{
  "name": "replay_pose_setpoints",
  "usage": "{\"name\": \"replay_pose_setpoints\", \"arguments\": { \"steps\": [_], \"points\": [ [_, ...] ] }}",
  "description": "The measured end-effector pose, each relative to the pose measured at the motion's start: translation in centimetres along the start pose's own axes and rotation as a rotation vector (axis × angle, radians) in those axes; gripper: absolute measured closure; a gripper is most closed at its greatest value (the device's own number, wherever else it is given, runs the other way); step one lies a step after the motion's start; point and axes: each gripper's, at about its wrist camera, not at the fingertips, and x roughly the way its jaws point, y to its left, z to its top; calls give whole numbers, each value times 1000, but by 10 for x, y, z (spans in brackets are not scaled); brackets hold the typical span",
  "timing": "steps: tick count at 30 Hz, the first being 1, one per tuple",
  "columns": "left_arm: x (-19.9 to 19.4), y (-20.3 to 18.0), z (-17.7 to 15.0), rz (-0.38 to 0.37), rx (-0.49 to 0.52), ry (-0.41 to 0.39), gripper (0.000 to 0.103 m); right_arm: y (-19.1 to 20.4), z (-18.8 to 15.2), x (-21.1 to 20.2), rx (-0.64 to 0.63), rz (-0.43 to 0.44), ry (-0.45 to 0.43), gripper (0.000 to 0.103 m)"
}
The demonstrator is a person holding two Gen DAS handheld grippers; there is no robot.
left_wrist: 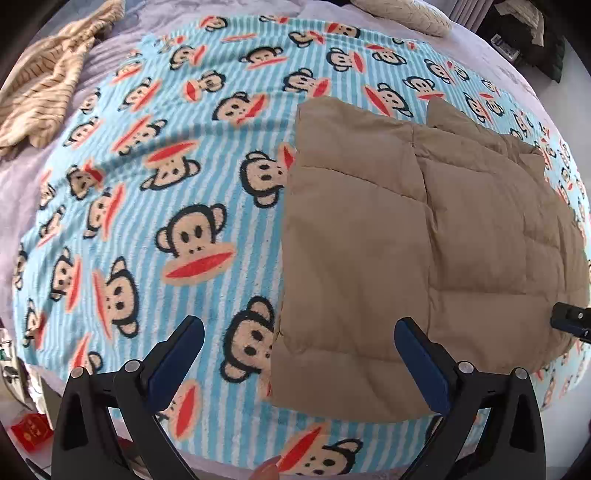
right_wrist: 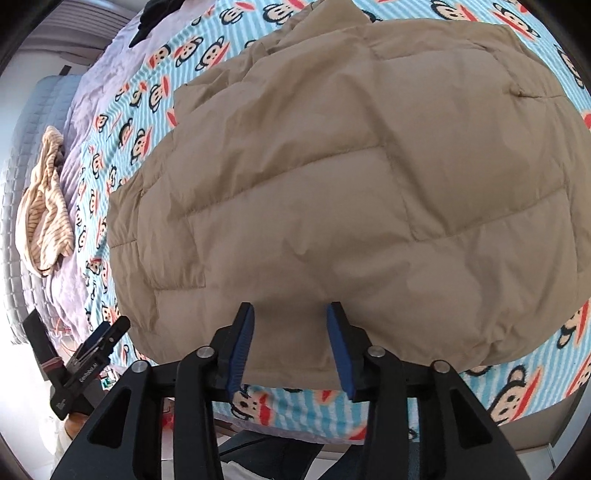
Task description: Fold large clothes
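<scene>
A tan quilted puffer jacket [left_wrist: 424, 236] lies folded into a flat block on a blue striped monkey-print blanket [left_wrist: 147, 206]. My left gripper [left_wrist: 299, 332] is open and empty, hovering over the jacket's near left edge, with one finger over the blanket and one over the jacket. In the right wrist view the jacket [right_wrist: 351, 177] fills the middle. My right gripper [right_wrist: 290, 317] is open, its blue-padded fingers [right_wrist: 243, 339] straddling the jacket's near hem without closing on it. The right gripper also shows at the right edge of the left wrist view [left_wrist: 572, 319].
A beige striped garment [left_wrist: 48, 77] lies crumpled on the lilac sheet at the far left, also in the right wrist view [right_wrist: 44, 206]. A cream pillow [left_wrist: 406, 14] sits at the head. Dark clothes [right_wrist: 155, 18] lie at the far end. The bed edge runs just below both grippers.
</scene>
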Motion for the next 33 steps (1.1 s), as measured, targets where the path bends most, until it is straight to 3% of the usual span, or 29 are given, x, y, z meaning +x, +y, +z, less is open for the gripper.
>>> {"name": "replay_pose_setpoints", "arguments": {
  "steps": [3,7,8,13,16,23,28,30,31,32,33],
  "points": [
    [7,8,8,-25,-24,10,0,0,-1,1,-2,-11,4,45],
    [20,28,24,-19,-73,4,0,4,-1,6,-10,-39,12,43],
    [26,34,28,-54,-90,18,0,4,-1,8,-10,-45,14,42],
    [55,48,41,-375,-109,125,0,3,0,13,-7,-70,27,42],
    [69,42,49,-486,-59,151,0,3,0,15,-5,-80,33,42],
    [108,15,69,-637,7,230,0,6,2,20,-14,-104,43,42],
    [123,-10,74,-669,85,283,0,8,2,22,-14,-118,41,41],
    [122,-16,74,-665,118,294,19,9,2,21,-14,-121,39,41],
    [122,-17,75,-693,121,305,45,10,1,19,-16,-121,39,41],
    [121,-16,75,-733,105,320,61,11,0,17,-18,-120,32,41],
    [119,-15,76,-753,92,322,64,14,0,12,-24,-123,13,41]
  ]
}}
